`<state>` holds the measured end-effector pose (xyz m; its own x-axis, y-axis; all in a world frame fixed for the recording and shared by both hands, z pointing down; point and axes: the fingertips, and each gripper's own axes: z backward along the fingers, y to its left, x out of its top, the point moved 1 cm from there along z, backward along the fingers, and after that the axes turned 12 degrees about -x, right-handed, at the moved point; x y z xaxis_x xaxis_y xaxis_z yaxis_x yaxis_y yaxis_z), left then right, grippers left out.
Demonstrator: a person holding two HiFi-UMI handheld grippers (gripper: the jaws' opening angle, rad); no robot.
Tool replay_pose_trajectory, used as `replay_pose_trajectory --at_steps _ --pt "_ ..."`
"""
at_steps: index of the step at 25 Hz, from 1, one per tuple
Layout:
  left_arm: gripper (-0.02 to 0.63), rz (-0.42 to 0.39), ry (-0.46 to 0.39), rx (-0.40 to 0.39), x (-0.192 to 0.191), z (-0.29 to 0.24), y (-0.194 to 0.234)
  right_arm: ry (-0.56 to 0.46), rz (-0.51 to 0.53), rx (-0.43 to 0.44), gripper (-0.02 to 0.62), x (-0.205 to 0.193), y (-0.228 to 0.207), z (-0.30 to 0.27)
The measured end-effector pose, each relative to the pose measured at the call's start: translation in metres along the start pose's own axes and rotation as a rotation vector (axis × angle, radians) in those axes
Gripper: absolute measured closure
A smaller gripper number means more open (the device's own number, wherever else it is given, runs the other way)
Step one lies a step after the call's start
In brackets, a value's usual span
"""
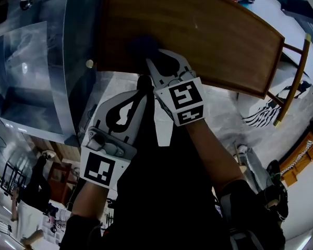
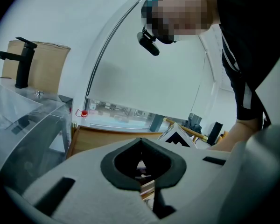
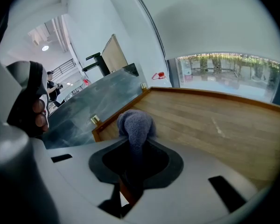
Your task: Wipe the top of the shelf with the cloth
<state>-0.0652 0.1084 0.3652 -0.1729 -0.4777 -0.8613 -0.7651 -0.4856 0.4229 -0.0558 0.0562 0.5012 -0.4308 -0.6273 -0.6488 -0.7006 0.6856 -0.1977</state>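
The wooden shelf top [image 1: 208,30] fills the upper middle of the head view. My right gripper [image 1: 154,60] reaches over its near left corner, shut on a bunched dark grey-blue cloth [image 1: 143,46]. In the right gripper view the cloth [image 3: 136,121] sticks out past the jaws of the right gripper [image 3: 135,143], above the wood [image 3: 214,125] near the corner. I cannot tell whether it touches the board. My left gripper [image 1: 144,83] sits just below and left of the right one, off the shelf, jaws together with nothing between them. In its own view the left gripper [image 2: 141,143] points at the shelf edge [image 2: 107,135].
A glass basin [image 1: 36,72] with a black faucet [image 2: 22,62] stands directly left of the shelf, with a brass knob [image 1: 89,63] at the join. A wood-framed rack [image 1: 293,82] and a striped bag [image 1: 261,116] lie to the right. The person leans over above.
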Motion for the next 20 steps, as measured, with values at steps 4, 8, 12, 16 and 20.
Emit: replay_pose_trajectory --at_steps 4,8,12,16,20 --pt "0.586 -0.007 0.014 -0.021 0.002 -0.016 -0.009 0.006 -0.016 -0.022 0.529 -0.005 -0.020 0.009" --pt "0.586 -0.014 0.024 -0.042 0.004 -0.031 -0.018 0.014 -0.033 -0.057 0.529 -0.012 -0.045 0.019" --pt "0.586 -0.021 0.036 -0.069 0.005 -0.049 -0.028 0.016 -0.052 -0.092 0.529 -0.019 -0.072 0.031" --pt "0.586 -0.029 0.053 -0.098 0.005 -0.068 -0.039 0.019 -0.072 -0.122 0.529 -0.027 -0.097 0.042" --pt "0.586 -0.043 0.066 -0.126 0.007 -0.087 -0.050 0.016 -0.096 -0.144 0.529 -0.032 -0.118 0.052"
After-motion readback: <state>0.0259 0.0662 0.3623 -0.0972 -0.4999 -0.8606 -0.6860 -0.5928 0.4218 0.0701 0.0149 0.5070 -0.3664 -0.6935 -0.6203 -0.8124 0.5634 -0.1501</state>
